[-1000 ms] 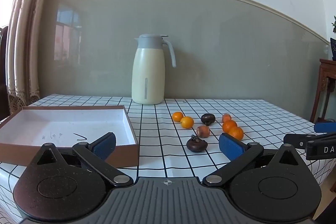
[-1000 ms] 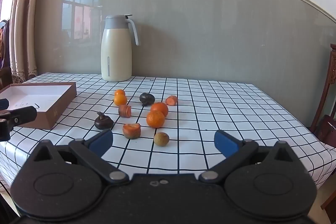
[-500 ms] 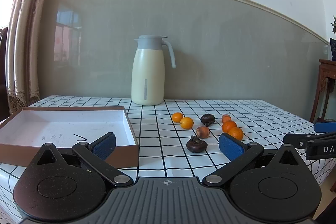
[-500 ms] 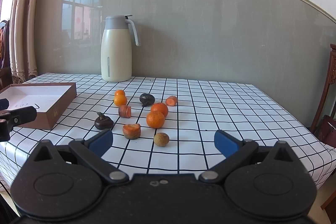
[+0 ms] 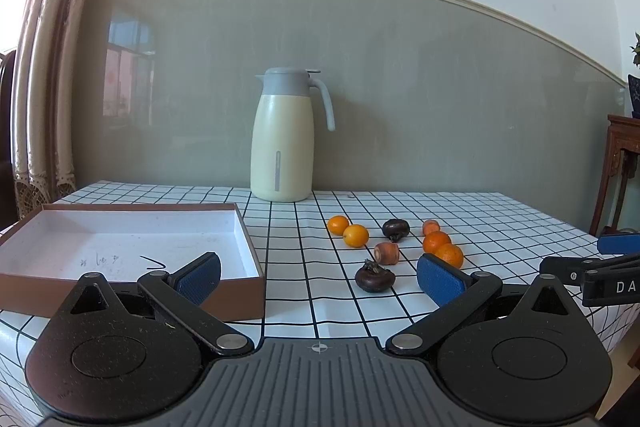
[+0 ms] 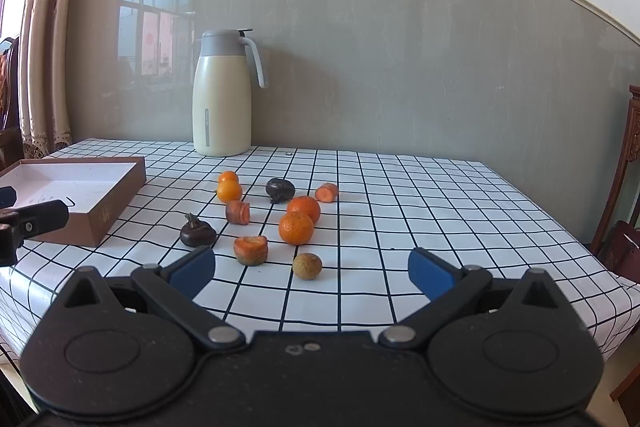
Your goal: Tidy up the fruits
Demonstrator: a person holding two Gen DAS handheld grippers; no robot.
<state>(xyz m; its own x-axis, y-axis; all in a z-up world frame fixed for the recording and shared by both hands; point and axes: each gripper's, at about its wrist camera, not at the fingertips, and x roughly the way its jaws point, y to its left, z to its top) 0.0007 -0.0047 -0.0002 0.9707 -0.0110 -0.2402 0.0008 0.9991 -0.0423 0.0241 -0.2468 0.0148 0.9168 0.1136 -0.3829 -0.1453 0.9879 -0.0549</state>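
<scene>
Several small fruits lie loose on the checked tablecloth [image 6: 400, 211]: two oranges [image 6: 296, 227], two small yellow-orange citrus [image 6: 229, 190], two dark purple fruits [image 6: 197, 231], cut orange pieces [image 6: 250, 249] and a brown round fruit [image 6: 307, 265]. They also show in the left wrist view, the near dark fruit [image 5: 375, 277] closest. An empty brown box with a white inside [image 5: 120, 239] sits at the left. My left gripper [image 5: 318, 277] is open and empty at the table's front edge, beside the box. My right gripper [image 6: 310, 269] is open and empty, just short of the brown fruit.
A cream thermos jug [image 5: 282, 135] with a grey lid stands at the back by the wall. A wooden stand [image 5: 620, 163] is off the table's right end. The right gripper's finger [image 5: 592, 267] shows at the right of the left wrist view.
Both grippers have stayed nearly still and open. The right view has shifted very slightly closer to the fruits.
</scene>
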